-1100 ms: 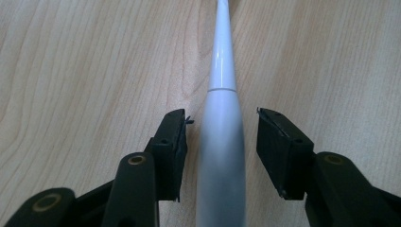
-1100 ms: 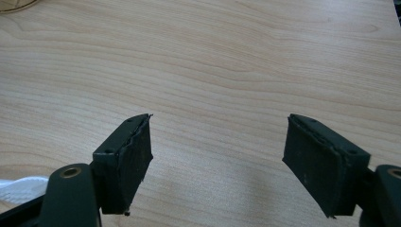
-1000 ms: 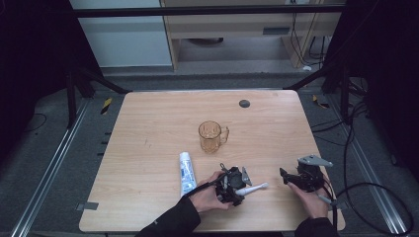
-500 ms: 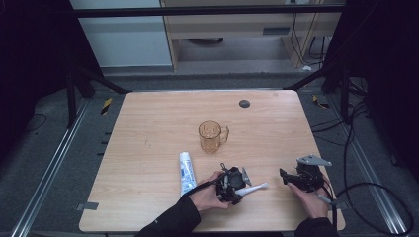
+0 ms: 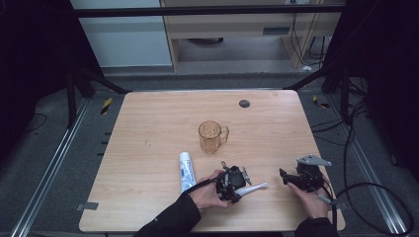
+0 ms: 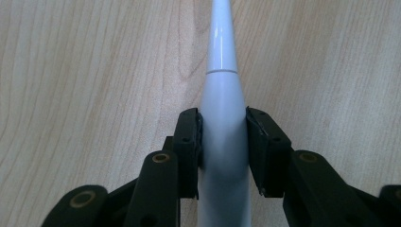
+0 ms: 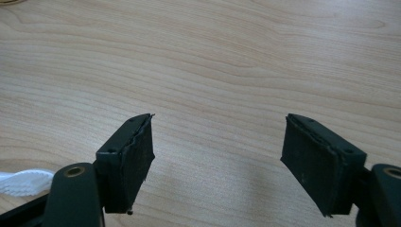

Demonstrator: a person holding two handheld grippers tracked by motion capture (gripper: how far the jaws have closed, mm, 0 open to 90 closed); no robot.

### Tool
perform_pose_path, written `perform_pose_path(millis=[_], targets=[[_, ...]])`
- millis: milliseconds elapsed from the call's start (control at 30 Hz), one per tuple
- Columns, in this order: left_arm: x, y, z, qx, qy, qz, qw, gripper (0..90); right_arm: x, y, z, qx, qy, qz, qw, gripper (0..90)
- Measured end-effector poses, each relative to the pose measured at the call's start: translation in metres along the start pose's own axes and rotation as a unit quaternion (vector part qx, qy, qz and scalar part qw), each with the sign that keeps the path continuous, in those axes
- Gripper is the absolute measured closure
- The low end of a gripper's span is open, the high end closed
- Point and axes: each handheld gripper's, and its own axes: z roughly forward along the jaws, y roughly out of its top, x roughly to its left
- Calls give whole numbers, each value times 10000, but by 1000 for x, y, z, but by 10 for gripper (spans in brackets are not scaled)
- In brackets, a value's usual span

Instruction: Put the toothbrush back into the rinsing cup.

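Left tool has just been closing and now grips the white toothbrush at lower centre; right tool gapes released over the table

Light wood counter with rounded corners sits on a dark grey carpet floor. Metal rails run along both sides, black cables snake around on the right, and a pale cabinet stands behind. Pretty dim overall.
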Motion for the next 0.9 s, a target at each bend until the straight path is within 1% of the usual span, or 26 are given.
perform_pose_path(millis=[233,267,300,433,633,767,900], targets=[[3,0,-1,60,-85,1,9999,664,0,0,1,15,-7,-15,10000,257],[3,0,-1,69,-88,17,9999,664,0,0,1,20,-3,-15,10000,257],[3,0,-1,72,-40,22,10000,664,0,0,1,23,0,-14,10000,258],[3,-1,-3,116,-54,30,9999,665,0,0,1,32,11,4,10000,259],[5,-4,-9,-4,-119,-75,9999,666,0,0,0,26,-11,2,10000,259],[4,-6,-14,-73,-102,-71,9999,666,-2,0,0,13,-41,45,10000,260],[4,-8,-20,-165,-77,-100,9998,666,-2,-1,0,18,-64,26,10000,261]])
